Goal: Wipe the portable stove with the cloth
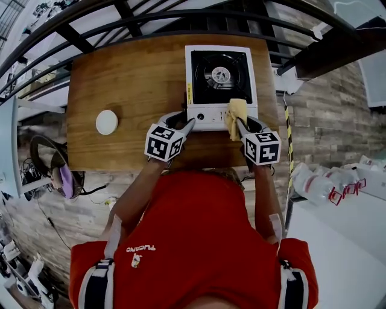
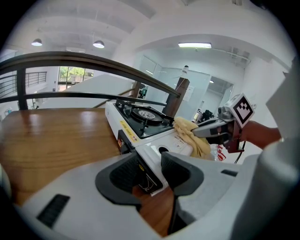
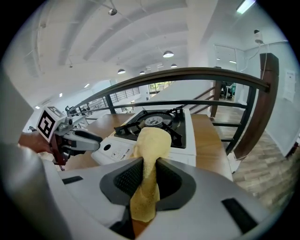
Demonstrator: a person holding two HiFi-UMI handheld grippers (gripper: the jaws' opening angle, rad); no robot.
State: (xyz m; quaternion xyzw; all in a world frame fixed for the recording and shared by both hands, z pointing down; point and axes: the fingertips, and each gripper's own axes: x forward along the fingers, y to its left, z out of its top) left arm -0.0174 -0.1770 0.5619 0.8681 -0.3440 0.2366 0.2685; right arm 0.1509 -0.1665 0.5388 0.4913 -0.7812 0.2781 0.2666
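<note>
The portable stove (image 1: 220, 84), white with a black burner top, stands at the far middle of the wooden table (image 1: 126, 78). My right gripper (image 1: 242, 128) is shut on the yellow cloth (image 1: 235, 113), which lies bunched on the stove's front control panel at its right; in the right gripper view the cloth (image 3: 152, 140) runs up between the pads onto the stove (image 3: 154, 124). My left gripper (image 1: 183, 124) is open and straddles the stove's front left corner (image 2: 140, 150), one finger along the side and one before the front face. The right gripper (image 2: 208, 131) shows across the panel.
A small white round disc (image 1: 107, 122) lies on the table to the left. A dark curved railing (image 1: 181, 15) runs behind the table. Plastic bottles (image 1: 325, 184) lie on a white surface at the right. The table's near edge is close to the person's body.
</note>
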